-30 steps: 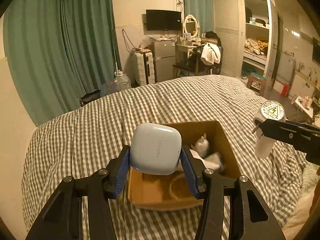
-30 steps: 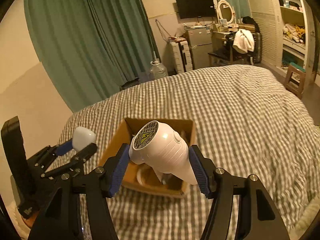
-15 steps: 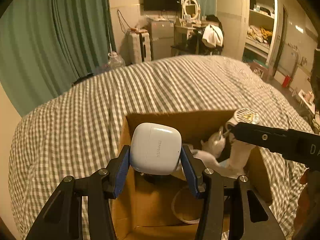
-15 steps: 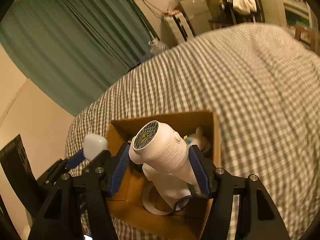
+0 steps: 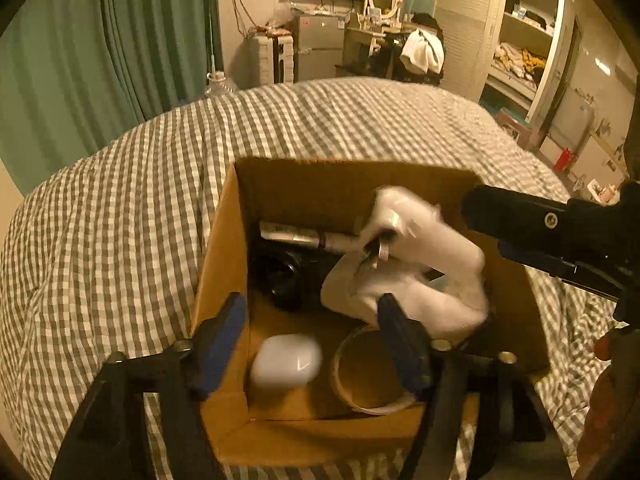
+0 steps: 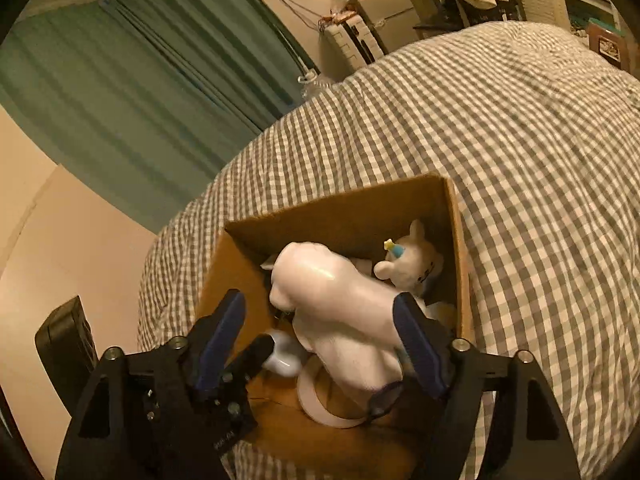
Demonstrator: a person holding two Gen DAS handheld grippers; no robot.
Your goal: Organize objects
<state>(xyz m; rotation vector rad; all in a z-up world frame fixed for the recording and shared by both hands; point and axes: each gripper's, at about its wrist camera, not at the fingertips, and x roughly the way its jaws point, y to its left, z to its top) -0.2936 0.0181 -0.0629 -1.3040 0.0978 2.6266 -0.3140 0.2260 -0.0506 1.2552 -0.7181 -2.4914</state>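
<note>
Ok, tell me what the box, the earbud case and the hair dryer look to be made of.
Box: plain brown cardboard, matte, with thin raw-cut edges.
Earbud case: likely hard plastic, white and smooth, with a small glint; it is blurred.
Hair dryer: likely glossy white plastic, with a bright highlight along its rounded body.

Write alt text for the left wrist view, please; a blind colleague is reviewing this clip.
The open left gripper hovers over a cardboard box on a checked bedspread, with a blurred white earbud case between its fingers, inside the box. A white hair dryer, a tape roll and dark items also lie inside; the right gripper reaches in from the right.
</note>
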